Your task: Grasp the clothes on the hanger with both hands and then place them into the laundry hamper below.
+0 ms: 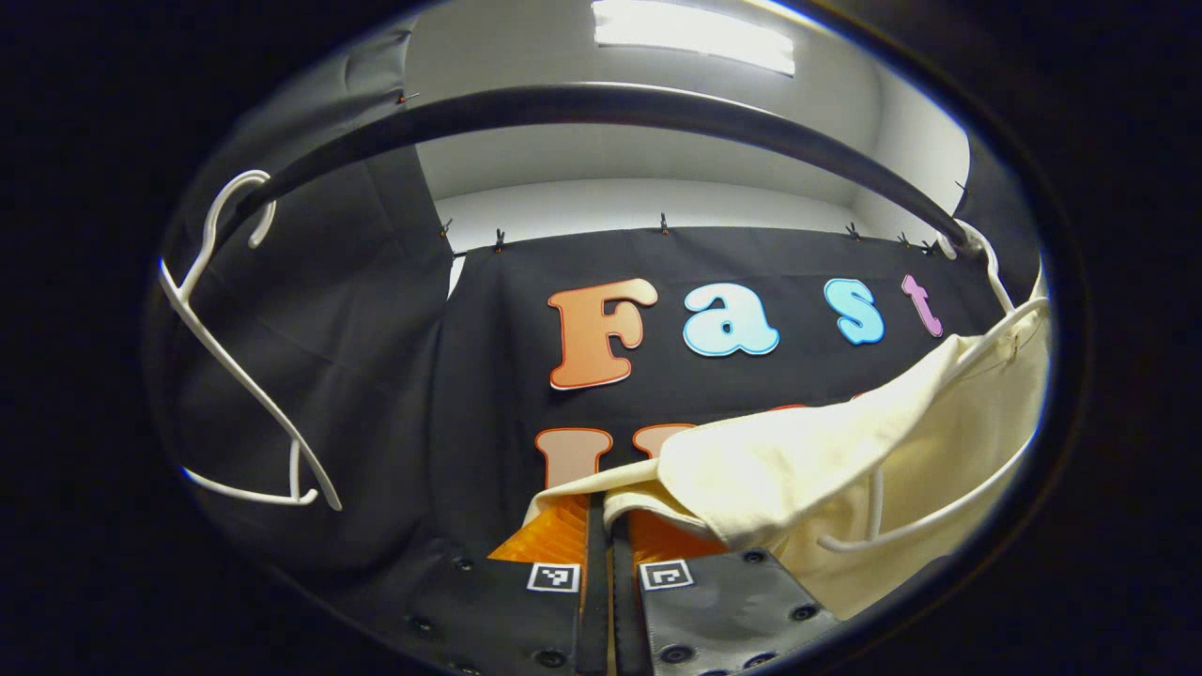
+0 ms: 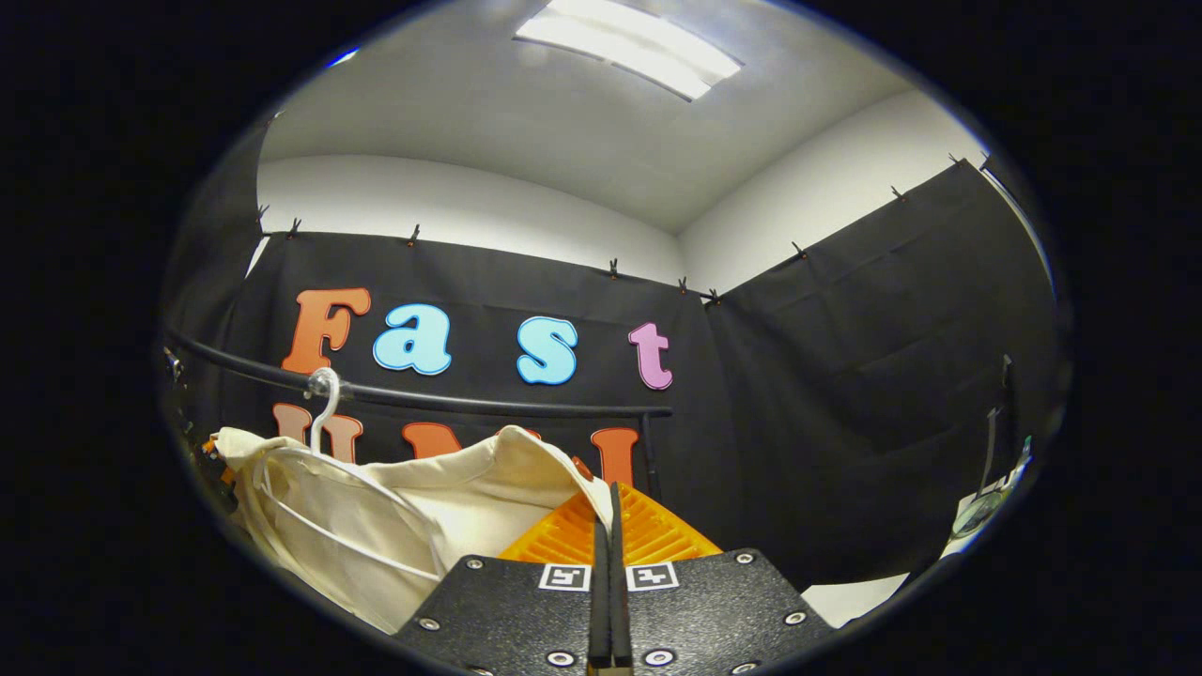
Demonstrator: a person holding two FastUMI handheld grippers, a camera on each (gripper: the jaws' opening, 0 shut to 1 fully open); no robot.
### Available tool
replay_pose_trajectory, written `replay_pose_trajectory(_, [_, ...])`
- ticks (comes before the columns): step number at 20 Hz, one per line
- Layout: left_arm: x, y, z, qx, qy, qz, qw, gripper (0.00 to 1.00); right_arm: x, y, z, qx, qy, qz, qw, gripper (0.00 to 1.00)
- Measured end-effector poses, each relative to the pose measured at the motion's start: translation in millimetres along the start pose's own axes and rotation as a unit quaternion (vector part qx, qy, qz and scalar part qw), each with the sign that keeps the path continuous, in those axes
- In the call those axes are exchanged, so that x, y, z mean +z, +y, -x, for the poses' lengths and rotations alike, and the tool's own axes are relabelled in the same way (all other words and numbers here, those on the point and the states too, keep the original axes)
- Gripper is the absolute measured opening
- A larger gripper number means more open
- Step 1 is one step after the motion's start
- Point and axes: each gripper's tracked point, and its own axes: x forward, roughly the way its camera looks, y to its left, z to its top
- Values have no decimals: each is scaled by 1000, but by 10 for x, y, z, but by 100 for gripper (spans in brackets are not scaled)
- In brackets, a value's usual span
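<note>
Both grips look made: the left gripper (image 1: 601,512) pinches the cream shirt's (image 1: 808,460) edge; the right gripper (image 2: 606,512) pinches its other edge; next, lift it off the hanger (image 2: 324,413); the hamper waits below.

Both views low, tilted upward, close beneath the rail (image 1: 601,103), sharing the cream garment (image 2: 413,526).

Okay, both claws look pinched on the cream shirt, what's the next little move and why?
Probably lift both claws a little, easing the cream shirt off the white hanger. The left claw and right claw each pinch a fabric edge, yet the hanger remains inside the shirt, hooked on the rail.
</note>
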Motion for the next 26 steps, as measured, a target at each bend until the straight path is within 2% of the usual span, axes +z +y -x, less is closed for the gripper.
replay_pose_trajectory(2, [-31, 4, -73, -3, -1, 16, 1000, 10, -85, -7, -223, 14, 7, -5, 1000, 0])
replay_pose_trajectory(5, [-205, 5, -126, 0, 18, 25, 1000, 9, -428, 60, -503, 30, 37, -10, 999, 0])
replay_pose_trajectory(9, [-506, 8, -121, -1, 46, 21, 999, 9, -739, 190, -498, 42, 53, -17, 998, 0])
replay_pose_trajectory(11, [-698, -40, -134, -7, 82, 46, 996, 10, -949, 230, -486, 48, 79, -14, 996, 0])
replay_pose_trajectory(14, [-782, -28, -227, 0, 117, 97, 988, 10, -835, 191, -558, 52, 72, -33, 995, 0])
replay_pose_trajectory(17, [-821, -29, -241, 1, 122, 90, 988, 9, -931, 211, -706, 62, 88, -21, 994, 0])
replay_pose_trajectory(21, [-1032, 7, -153, 11, 135, 92, 986, 10, -1127, 222, -547, 67, 94, -18, 993, 0])
replay_pose_trajectory(26, [-1078, 190, 335, 17, 132, 94, 987, 9, -1430, 147, -190, 64, 114, -37, 991, 0])
